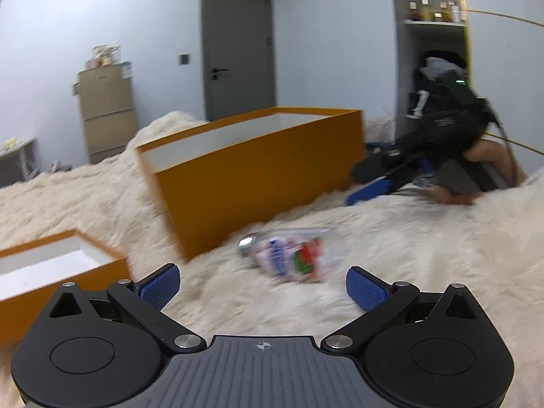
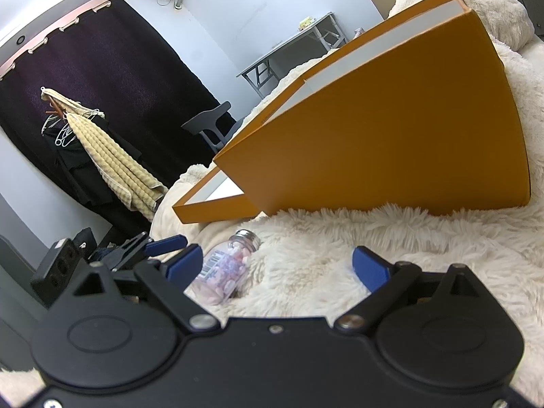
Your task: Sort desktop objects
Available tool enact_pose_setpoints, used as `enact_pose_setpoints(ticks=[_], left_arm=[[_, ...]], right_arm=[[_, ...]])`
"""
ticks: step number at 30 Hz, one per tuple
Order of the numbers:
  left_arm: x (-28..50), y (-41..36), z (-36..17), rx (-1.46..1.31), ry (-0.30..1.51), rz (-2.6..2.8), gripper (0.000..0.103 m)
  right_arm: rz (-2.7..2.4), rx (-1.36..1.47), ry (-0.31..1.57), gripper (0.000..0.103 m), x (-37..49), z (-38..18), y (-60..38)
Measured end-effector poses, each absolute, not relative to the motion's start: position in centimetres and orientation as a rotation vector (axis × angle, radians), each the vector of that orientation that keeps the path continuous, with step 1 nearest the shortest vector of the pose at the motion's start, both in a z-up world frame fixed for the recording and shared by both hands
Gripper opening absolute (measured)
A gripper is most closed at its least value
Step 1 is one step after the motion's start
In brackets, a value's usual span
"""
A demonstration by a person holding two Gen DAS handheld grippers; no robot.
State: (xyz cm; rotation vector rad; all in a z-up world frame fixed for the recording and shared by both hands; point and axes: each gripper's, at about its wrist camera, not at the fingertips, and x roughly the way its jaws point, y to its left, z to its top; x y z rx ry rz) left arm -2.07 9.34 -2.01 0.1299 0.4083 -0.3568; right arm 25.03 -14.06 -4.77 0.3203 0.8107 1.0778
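A clear bottle of pink sweets, with a silver cap and a colourful label, lies on its side on the fluffy cream blanket. My left gripper is open just short of it, and nothing is between the blue pads. In the right wrist view the bottle lies close to the left finger of my right gripper, which is open and empty. A hand holds the right gripper at the far right, low over the blanket. The left gripper shows at the left, beyond the bottle.
A large orange box with a white inside stands open behind the bottle. A shallow orange lid or tray lies at the near left. In the right wrist view the box and the tray stand just past the bottle.
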Motion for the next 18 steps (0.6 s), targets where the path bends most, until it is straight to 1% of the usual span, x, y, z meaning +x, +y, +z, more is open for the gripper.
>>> enact_pose_setpoints(ticks=[5,10,18], left_arm=[[-2.0,7.5,-2.3,0.167,0.409,-0.397,0.103],[-1.0,7.4,-2.8,0.106,0.441,-0.384,0.103],[-0.7,6.8,-2.8,0.114,0.448,-0.381,0.103]], right_arm=[[1.078,0.320,0.812,0.095,25.0,-4.8,-14.0],[1.079,0.319,0.811,0.095,25.1,-5.0,-14.0],[1.079,0.320,0.813,0.095,25.0,-5.1,-14.0]])
